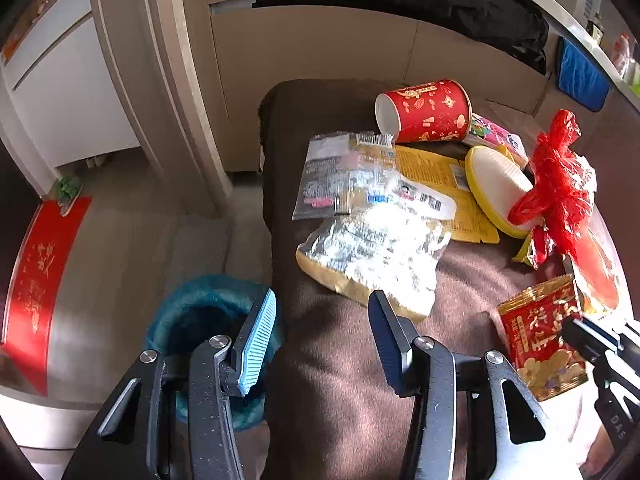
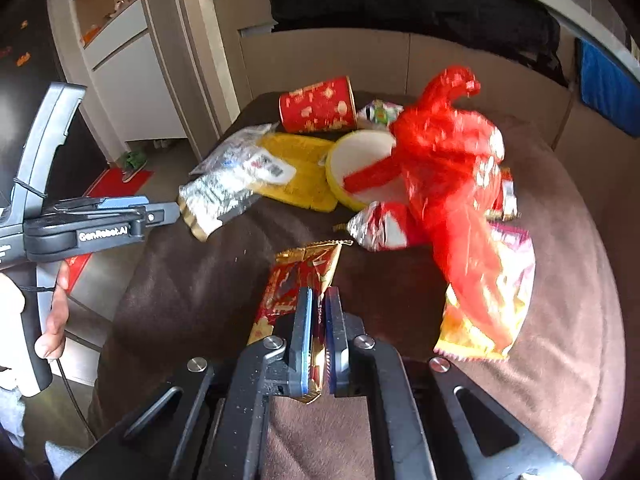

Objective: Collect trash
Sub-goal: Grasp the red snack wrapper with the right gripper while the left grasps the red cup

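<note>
Trash lies on a brown cushioned seat (image 1: pixel 340 380). My right gripper (image 2: pixel 320 300) is shut on a red and gold snack wrapper (image 2: pixel 296 276), which sticks out past its pads; the left wrist view shows that wrapper (image 1: pixel 536 336) at the far right. My left gripper (image 1: pixel 322 300) is open and holds nothing, just short of a crumpled silver wrapper (image 1: pixel 376 256). Beyond lie a tipped red paper cup (image 1: pixel 432 112), a yellow packet (image 1: pixel 436 168), a yellow-rimmed white lid (image 1: pixel 496 188) and a red plastic bag (image 1: pixel 560 184), blurred in the right wrist view.
A bin with a teal liner (image 1: pixel 200 312) stands on the floor left of the seat, under my left finger. A red mat (image 1: pixel 36 280) lies by white cabinets. A person's hand (image 2: pixel 56 320) holds the left gripper's handle. A pale wall panel backs the seat.
</note>
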`<state>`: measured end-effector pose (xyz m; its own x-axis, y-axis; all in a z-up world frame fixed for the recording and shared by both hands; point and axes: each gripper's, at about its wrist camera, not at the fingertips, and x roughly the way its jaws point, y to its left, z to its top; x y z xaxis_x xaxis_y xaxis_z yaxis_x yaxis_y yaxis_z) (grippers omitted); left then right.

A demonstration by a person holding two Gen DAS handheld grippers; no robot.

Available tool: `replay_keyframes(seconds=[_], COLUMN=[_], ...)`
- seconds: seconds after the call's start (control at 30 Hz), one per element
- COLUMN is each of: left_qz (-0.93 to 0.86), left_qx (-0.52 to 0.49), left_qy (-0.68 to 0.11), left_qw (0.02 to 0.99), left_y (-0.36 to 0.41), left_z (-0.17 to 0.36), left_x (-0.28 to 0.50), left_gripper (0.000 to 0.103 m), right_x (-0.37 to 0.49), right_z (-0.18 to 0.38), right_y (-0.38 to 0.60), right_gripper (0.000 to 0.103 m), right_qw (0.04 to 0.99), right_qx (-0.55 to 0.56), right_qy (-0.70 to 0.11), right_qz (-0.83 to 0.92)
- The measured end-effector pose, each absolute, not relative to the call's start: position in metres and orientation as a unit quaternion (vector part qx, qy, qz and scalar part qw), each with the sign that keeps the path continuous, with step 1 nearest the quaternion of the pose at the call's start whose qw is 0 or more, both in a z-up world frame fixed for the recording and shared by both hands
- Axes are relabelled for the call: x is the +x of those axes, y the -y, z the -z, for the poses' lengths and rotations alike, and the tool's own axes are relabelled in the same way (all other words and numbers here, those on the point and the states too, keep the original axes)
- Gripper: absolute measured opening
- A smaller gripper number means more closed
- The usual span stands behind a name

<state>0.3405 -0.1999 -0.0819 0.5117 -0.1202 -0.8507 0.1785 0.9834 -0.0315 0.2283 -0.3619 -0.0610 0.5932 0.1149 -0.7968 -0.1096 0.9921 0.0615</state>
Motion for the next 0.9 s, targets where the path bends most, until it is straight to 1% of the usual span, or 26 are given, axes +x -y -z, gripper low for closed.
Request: replay_keyframes(seconds=[0.13,0.3,0.5,0.67,0.77,0.9], left_qz=[0.083,0.076,0.069,0.03,0.014,0.011], left_qx=[0.036,0.023,0.083,0.103,0.125,0.172], left_qy=[-0.485,-0.489,-0.475,-0.476,-0.465,-0.467], left_qw=[0.87,0.869,0.873,0.873,0.876,0.867], left_y=[0.212,0.232,0.292,0.34,0.367,0.405], left_z=[0.069,0.047,0.022,0.01,0.003,0.009], left_x=[0.36,0.404,0.451,0.491,0.502,0.515], left_gripper=[0.049,0.049,0.049,0.049,0.049,0.049], right_x=[0.238,0.254,0.274,0.286,0.289,0.29], right_z=[0.048,0.019,-0.008,0.002,0.009,0.013], right_y=[0.367,0.388,0.43,0.447,0.456,0.468], right_gripper=[0.004,0.004,0.005,0.005,0.005,0.005], right_qw=[0.896,0.904,0.914,0.909,0.907,0.907], right_qx=[0.007,0.004,0.01,0.027,0.038,0.053], right_qy=[-0.438,-0.42,-0.401,-0.409,-0.414,-0.412], right_qz=[-0.068,-0.075,-0.063,-0.069,-0.072,-0.072])
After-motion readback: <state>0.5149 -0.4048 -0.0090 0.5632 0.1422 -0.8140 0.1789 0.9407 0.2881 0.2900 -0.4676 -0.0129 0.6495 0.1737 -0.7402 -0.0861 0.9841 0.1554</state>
